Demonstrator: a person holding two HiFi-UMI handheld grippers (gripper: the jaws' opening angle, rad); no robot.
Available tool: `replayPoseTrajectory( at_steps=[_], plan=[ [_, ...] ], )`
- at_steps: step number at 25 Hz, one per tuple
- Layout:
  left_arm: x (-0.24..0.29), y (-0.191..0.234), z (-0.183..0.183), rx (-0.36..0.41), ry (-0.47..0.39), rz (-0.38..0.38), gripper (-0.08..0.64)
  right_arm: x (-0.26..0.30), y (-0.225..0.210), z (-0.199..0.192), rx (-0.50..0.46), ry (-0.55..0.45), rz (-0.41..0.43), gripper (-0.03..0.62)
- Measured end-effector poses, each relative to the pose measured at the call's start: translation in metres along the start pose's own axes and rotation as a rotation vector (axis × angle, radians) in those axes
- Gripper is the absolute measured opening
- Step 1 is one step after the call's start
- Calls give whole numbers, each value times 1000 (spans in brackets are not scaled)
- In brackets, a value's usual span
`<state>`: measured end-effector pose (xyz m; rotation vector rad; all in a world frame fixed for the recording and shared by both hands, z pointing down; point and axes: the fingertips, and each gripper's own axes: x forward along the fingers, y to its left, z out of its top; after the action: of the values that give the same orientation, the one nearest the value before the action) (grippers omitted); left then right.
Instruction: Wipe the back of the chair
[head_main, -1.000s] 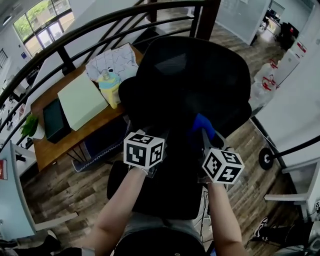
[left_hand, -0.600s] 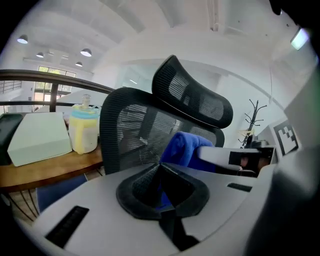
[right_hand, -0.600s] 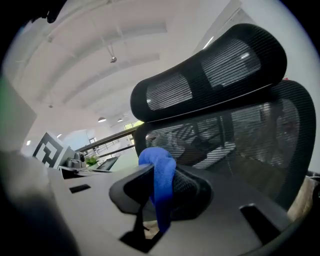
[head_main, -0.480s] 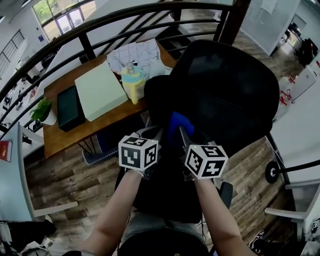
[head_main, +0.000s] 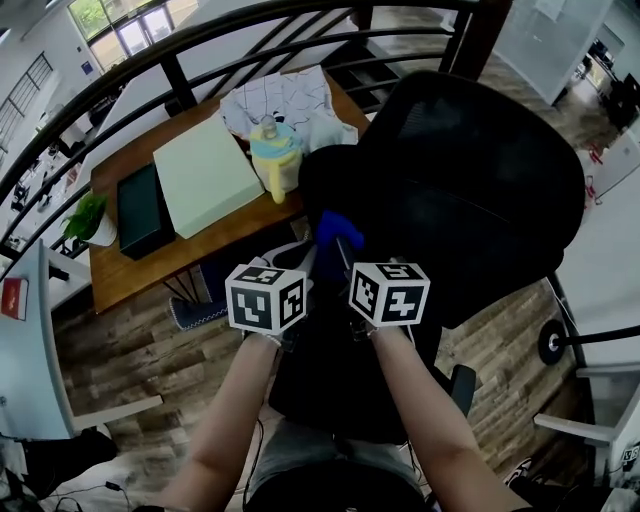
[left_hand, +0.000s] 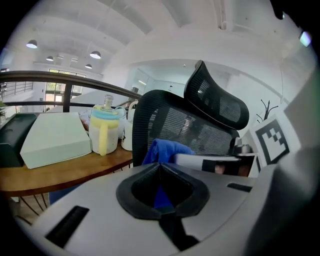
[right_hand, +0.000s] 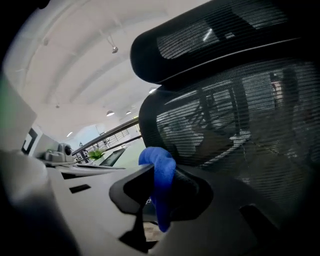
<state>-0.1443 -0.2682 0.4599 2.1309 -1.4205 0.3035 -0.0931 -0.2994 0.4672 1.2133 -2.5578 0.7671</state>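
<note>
blue cloth held up at the chair back

the right gripper (right_hand: 161, 176) has its fingers (right_hand: 190, 184) squeezed shut on a blue cloth (right_hand: 159, 167). the cloth folds over the top of the fingers and hangs down below them. it is right in front of the black mesh chair back (right_hand: 240, 125), near one side edge and below the headrest (right_hand: 210, 40). i cannot tell if the cloth touches the mesh yet.

the left gripper (left_hand: 160, 164) is just beside the right one, a bit further from the middle of the chair back. its fingers are pressed together at the tips. a thin strip of blue shows in the slit between them. i think that is the cloth seen behind them, not something they hold, but i am not sure.

the cloth looks soft, light and floppy. it will bend any way you push it. a good hold is a bunch in the middle, so a fat soft bit sticks out to rub with.

the mesh on the chair back looks stretchy, so it may give when pushed. the rim around it looks hard. i think the chair may turn or roll away, so the hard rim is the best place to steady it.

a wooden bench (head_main: 130, 270) with a yellow jug (head_main: 275, 155) stands past the chair back.
</note>
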Motion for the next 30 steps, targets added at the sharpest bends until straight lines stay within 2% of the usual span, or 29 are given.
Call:
replayPoseTrajectory(
  at_steps=[11, 30],
  plan=[
    [25, -18, -1, 19, 27, -43, 18, -11, -41, -1, 12, 9, -78, 92],
    [85, -133, -19, 74, 81, -229, 18, -117, -153, -12, 110, -66, -273, 97]
  ],
)
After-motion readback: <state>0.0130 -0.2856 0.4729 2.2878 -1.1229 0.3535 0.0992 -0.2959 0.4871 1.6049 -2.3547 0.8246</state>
